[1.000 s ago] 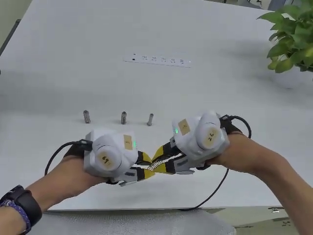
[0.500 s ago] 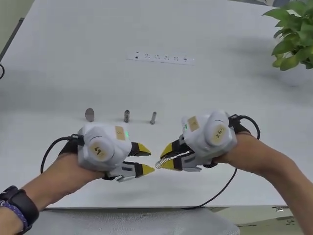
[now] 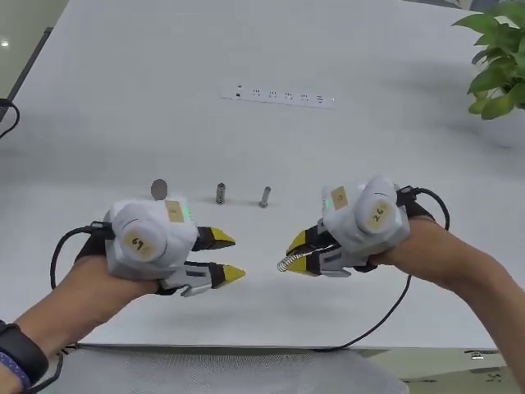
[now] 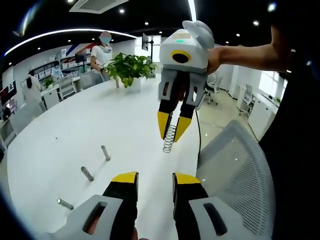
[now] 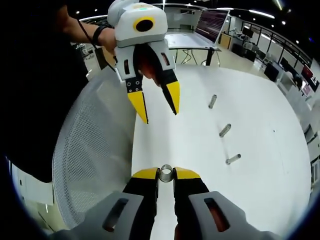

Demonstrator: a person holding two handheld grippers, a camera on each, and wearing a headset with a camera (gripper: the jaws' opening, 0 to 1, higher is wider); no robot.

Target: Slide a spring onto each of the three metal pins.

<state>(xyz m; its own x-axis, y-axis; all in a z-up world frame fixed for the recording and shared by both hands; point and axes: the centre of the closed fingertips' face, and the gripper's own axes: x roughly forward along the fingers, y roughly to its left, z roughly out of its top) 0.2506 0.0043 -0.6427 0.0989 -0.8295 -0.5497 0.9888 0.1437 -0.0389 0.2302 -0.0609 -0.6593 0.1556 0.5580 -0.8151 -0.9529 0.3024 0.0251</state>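
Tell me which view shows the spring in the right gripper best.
The left gripper view: the spring juts side-on from the right gripper, its coils clear against the white table. The right gripper view shows it end-on, a ring between the jaws. The head view shows it small, poking from that gripper.

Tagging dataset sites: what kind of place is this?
Probably an open-plan office: a big white table with a power strip, a potted plant, a mesh office chair, more desks behind.
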